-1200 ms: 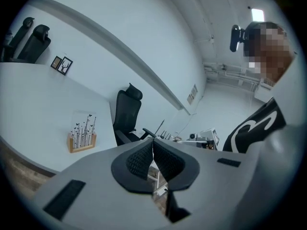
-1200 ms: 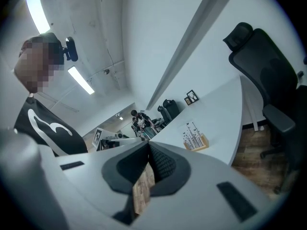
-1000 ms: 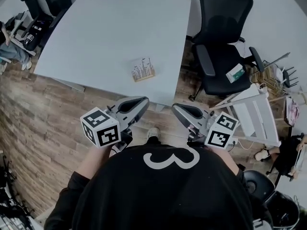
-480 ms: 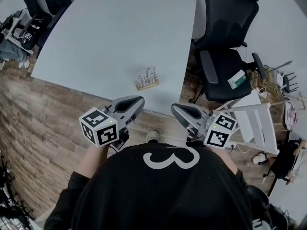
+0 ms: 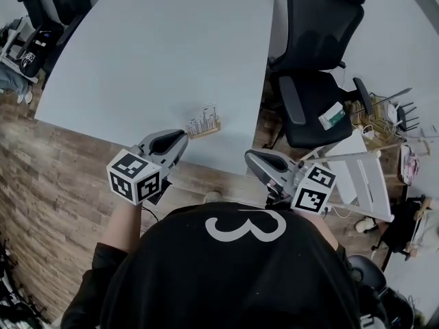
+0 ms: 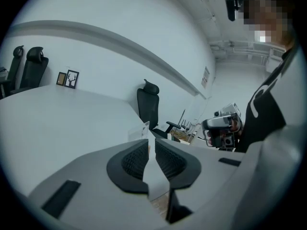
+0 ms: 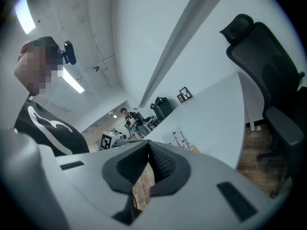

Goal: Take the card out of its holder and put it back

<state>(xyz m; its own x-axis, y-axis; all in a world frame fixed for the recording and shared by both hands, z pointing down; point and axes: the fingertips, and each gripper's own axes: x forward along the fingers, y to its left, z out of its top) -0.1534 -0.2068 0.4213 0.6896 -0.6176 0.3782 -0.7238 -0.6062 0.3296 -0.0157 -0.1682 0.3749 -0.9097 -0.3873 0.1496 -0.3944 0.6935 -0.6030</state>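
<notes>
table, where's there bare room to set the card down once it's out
Nearly the whole white tabletop is bare: everything left of and beyond the small wooden card holder near its front right edge. Two small picture frames stand at the far end. Crowded: off the right side, by the black office chair.

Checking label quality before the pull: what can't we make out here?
- Card print: too small, head view.
- Card's lower part, holder: left gripper view, behind left gripper.
- How card seats in holder: too small, every view.
- Table's far edge: cut by head view's top edge.
</notes>
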